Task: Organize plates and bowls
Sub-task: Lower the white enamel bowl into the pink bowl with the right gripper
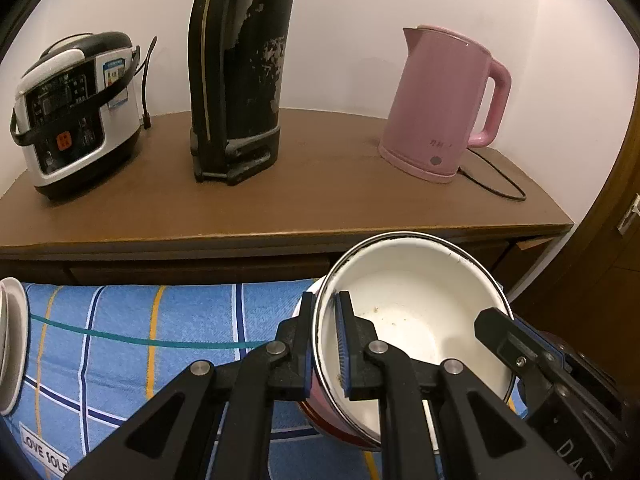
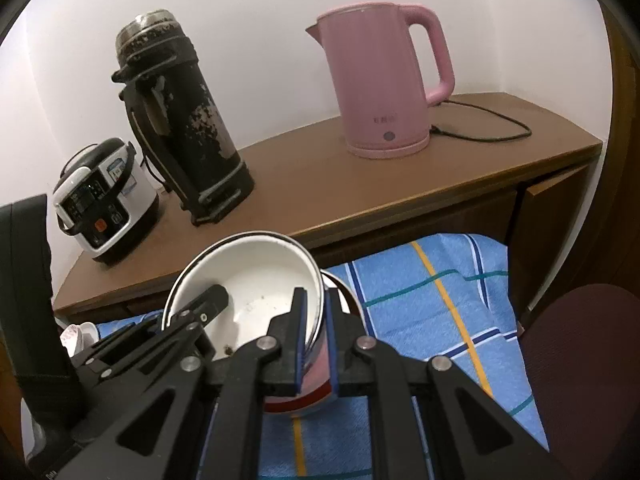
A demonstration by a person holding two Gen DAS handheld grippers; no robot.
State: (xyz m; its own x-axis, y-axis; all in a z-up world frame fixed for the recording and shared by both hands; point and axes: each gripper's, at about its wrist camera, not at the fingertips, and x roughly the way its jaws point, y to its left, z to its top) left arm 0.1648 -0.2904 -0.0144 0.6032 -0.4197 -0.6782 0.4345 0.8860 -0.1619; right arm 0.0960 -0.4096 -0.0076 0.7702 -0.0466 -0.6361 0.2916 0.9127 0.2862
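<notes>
A white enamel bowl [image 1: 416, 300] with a dark rim and a pink and red outside hangs just above the blue checked cloth [image 1: 140, 320]. My left gripper [image 1: 326, 344] is shut on its left wall, one pad inside and one outside. My right gripper [image 2: 316, 344] is shut on the opposite wall of the same bowl [image 2: 256, 276]. Each gripper shows in the other's view, at the bowl's far side. White plates [image 1: 12, 344] stand at the left edge of the left wrist view.
A brown cabinet top [image 1: 300, 192] behind the cloth carries a rice cooker [image 1: 76, 112], a tall black thermos [image 1: 236, 72] and a pink kettle [image 1: 440, 104] with its cord. A dark maroon chair [image 2: 584, 380] sits at the right. A small white item [image 2: 78, 336] lies at left.
</notes>
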